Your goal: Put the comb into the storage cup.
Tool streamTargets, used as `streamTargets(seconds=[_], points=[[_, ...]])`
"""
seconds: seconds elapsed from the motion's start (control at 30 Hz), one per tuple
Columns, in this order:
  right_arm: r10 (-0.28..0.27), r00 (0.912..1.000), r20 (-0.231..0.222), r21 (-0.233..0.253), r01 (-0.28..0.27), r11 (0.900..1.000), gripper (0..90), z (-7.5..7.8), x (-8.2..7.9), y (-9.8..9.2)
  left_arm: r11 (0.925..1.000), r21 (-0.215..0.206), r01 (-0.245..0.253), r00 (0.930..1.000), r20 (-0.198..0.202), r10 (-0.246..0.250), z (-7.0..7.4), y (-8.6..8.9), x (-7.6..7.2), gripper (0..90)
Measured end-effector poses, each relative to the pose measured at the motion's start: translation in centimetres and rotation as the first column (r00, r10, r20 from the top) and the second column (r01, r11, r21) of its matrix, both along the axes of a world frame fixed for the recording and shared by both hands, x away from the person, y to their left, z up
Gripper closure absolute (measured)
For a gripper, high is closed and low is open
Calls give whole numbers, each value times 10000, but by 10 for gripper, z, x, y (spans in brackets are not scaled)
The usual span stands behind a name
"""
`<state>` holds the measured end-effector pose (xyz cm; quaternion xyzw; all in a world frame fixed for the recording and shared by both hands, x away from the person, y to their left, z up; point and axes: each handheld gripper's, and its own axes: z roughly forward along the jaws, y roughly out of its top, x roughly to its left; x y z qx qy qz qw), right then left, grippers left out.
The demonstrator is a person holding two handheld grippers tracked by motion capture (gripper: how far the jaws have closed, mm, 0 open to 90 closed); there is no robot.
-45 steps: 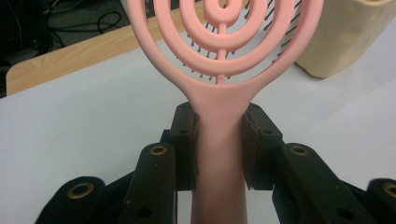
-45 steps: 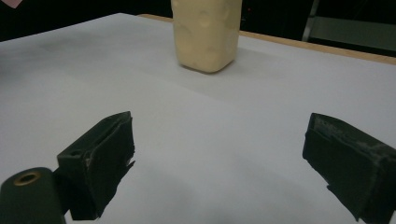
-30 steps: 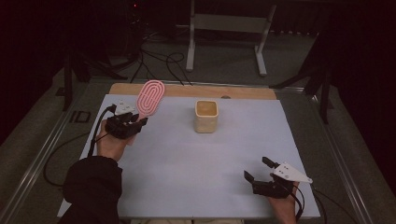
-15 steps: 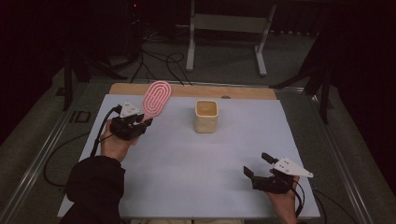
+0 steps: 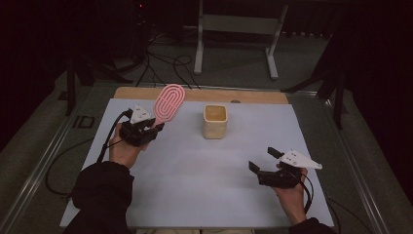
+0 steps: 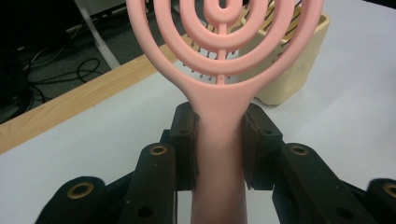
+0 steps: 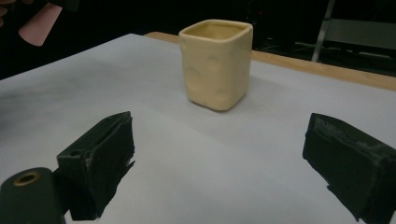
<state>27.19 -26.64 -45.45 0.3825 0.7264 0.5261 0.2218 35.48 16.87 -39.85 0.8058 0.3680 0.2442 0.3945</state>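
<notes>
- While the left gripper (image 5: 155, 127) squeezes the pink brush (image 5: 168, 103) by its handle, the brush sticks up beside the yellow cup (image 5: 215, 121)
- right gripper (image 5: 265, 159) wide open, holding nothing
- no words to read

The pink hairbrush (image 5: 168, 103) is a flat paddle whose oval head is cut into concentric rings joined by a central spine, with fine bristles showing through the gaps in the left gripper view (image 6: 219, 46). Its smooth handle is clamped between the jaws of the left gripper (image 5: 155, 127), and the head tilts up and away, off the table. It stands to the left of the cream cup (image 5: 215, 121) and apart from it. The cup (squarish, rounded corners, shallow dimples in its walls) stands upright, its mouth open (image 7: 216, 62).
</notes>
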Motion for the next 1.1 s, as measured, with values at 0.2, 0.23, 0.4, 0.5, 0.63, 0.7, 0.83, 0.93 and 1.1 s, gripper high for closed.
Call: streamTargets(seconds=[0.2, 0.23, 0.4, 0.5, 0.63, 0.7, 0.83, 0.93, 1.1], points=[[190, 9998, -107, 101, -189, 9998, 86, 9, 13, 8, 10000, 8, 79, 10000, -30, -79, -1, -5, 1, 697], [216, 9997, -97, 77, -215, 9997, 86, 10, 14, 9, 10000, 31, 90, 10000, -27, -90, -1, -6, 1, 697], [357, 9993, -125, 114, -356, 9993, 86, 16, 22, 17, 9998, 55, 206, 9998, -18, -206, -1, -11, 1, 697], [447, 9988, -201, 136, -445, 9989, 82, 20, 27, 22, 9997, 67, 253, 9997, 5, -253, -1, -14, 1, 697], [504, 9986, -187, 246, -500, 9984, 82, 23, 33, 25, 9995, 12, 305, 9995, 30, -305, -1, -18, -1, 696], [498, 9985, -212, 336, -491, 9982, 82, 24, 34, 26, 9995, 11, 321, 9995, 33, -321, -1, -19, -1, 697], [522, 9981, -322, 582, -502, 9970, 81, 28, 42, 30, 9991, -39, 414, 9991, 30, -414, -3, -24, -2, 697], [572, 9979, -314, 685, -549, 9961, 82, 31, 47, 34, 9990, -62, 443, 9990, 23, -443, -4, -28, -2, 697], [695, 9972, -291, 764, -671, 9948, 81, 37, 54, 40, 9986, 15, 537, 9986, 19, -537, -5, -33, -2, 697]])
